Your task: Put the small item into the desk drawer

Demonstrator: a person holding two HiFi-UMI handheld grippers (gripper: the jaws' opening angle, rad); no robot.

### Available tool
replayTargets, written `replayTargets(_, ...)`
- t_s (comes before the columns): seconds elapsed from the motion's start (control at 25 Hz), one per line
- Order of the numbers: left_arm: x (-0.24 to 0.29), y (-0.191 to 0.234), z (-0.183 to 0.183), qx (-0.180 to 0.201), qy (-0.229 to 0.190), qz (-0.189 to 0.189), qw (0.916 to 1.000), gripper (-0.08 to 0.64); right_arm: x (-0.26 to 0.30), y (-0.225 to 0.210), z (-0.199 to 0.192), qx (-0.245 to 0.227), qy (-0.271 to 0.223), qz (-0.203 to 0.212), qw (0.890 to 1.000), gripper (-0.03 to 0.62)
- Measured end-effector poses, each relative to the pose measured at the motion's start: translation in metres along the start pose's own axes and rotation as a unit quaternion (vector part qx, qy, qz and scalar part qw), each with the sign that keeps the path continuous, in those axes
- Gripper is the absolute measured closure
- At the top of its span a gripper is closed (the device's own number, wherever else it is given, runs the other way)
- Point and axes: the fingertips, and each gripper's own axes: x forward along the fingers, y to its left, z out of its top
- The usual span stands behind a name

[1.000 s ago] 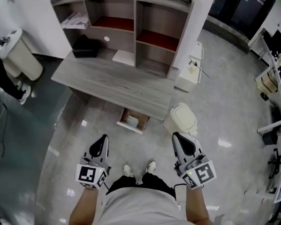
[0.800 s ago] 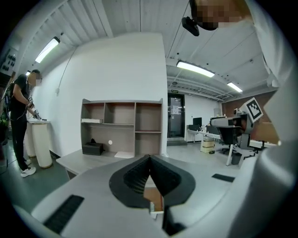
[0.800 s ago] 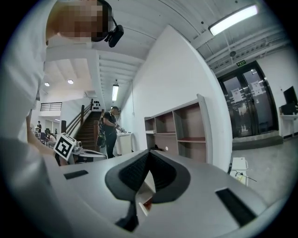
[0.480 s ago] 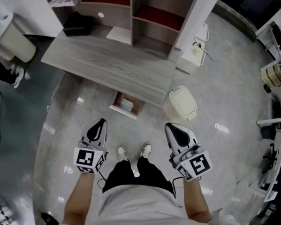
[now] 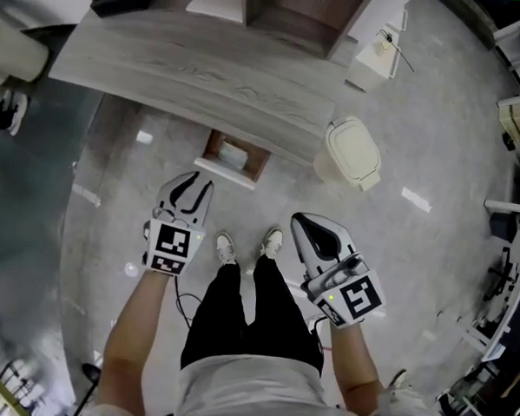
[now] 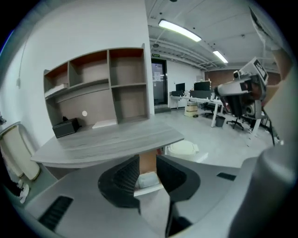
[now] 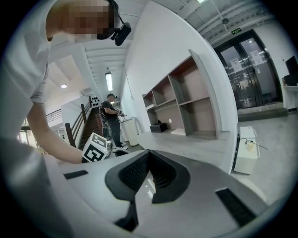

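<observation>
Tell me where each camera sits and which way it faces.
Head view: on the person's head, looking steeply down at the desk, open drawer, left gripper, right gripper, forearms, legs.
Left gripper view: on the left gripper, facing the desk; its empty jaws, just opened wider, frame the drawer.
Right gripper view: on the right gripper, facing the shelf unit past closed jaws; the person's arm and left gripper's marker cube show.
Shared: both gripper views show desk and shelf unit.

The right gripper's (image 7: 146,153) fingertips met, with a pale sliver behind them too unclear to name. Left of the fingers showed a marker cube (image 7: 95,148); beyond them the desk (image 7: 193,144) and shelf unit (image 7: 186,104); to their right, a white cabinet (image 7: 247,151).
</observation>
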Motion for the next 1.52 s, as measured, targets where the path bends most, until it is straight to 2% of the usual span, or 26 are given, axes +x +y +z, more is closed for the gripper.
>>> replayTargets(0.16, 0.039, -0.003, -0.028, 0.079, 0.048, -0.036, 0.9951, 0.445, 0.01, -0.004, -0.028, 0.015, 0.01, -0.011, 1.0, 0.571)
replayTargets(0.36, 0.09, -0.008, -0.062, 0.152, 0.098, -0.063, 0.9815, 0.416, 0.007, -0.015, -0.058, 0.031, 0.022, -0.028, 0.999, 0.571)
replayTargets(0.48, 0.118, -0.015, -0.071, 0.214, 0.119, -0.079, 0.9664, 0.405, 0.003, -0.026, -0.071, 0.036, 0.031, -0.036, 0.998, 0.571)
replayTargets(0.6, 0.141, -0.022, -0.082, 0.279, 0.139, -0.095, 0.9455, 0.399, -0.001, -0.032, -0.075, 0.041, 0.029, -0.046, 0.998, 0.571)
replayTargets(0.72, 0.157, -0.022, -0.096, 0.322, 0.165, -0.105, 0.9264, 0.39, -0.004, -0.035, -0.078, 0.042, 0.034, -0.053, 0.997, 0.571)
replayTargets(0.92, 0.178, -0.019, -0.118, 0.342, 0.206, -0.115, 0.9094, 0.367, -0.013, -0.054, -0.08, 0.053, 0.03, -0.074, 0.995, 0.571)
replayTargets(1.08, 0.188, -0.019, -0.124, 0.346, 0.223, -0.118, 0.9036, 0.36, -0.024, -0.063, -0.083, 0.059, 0.033, -0.085, 0.994, 0.571)
replayTargets(1.2, 0.193, -0.018, -0.127, 0.355, 0.238, -0.12, 0.8962, 0.36, -0.028, -0.063, -0.084, 0.061, 0.037, -0.084, 0.994, 0.571)
replayTargets(1.36, 0.203, -0.013, -0.131, 0.345, 0.253, -0.112, 0.8969, 0.362, -0.03, -0.064, -0.085, 0.066, 0.041, -0.084, 0.993, 0.571)
replayTargets(1.52, 0.211, -0.008, -0.135, 0.353, 0.267, -0.1, 0.8907, 0.362, -0.034, -0.07, -0.085, 0.071, 0.041, -0.091, 0.992, 0.571)
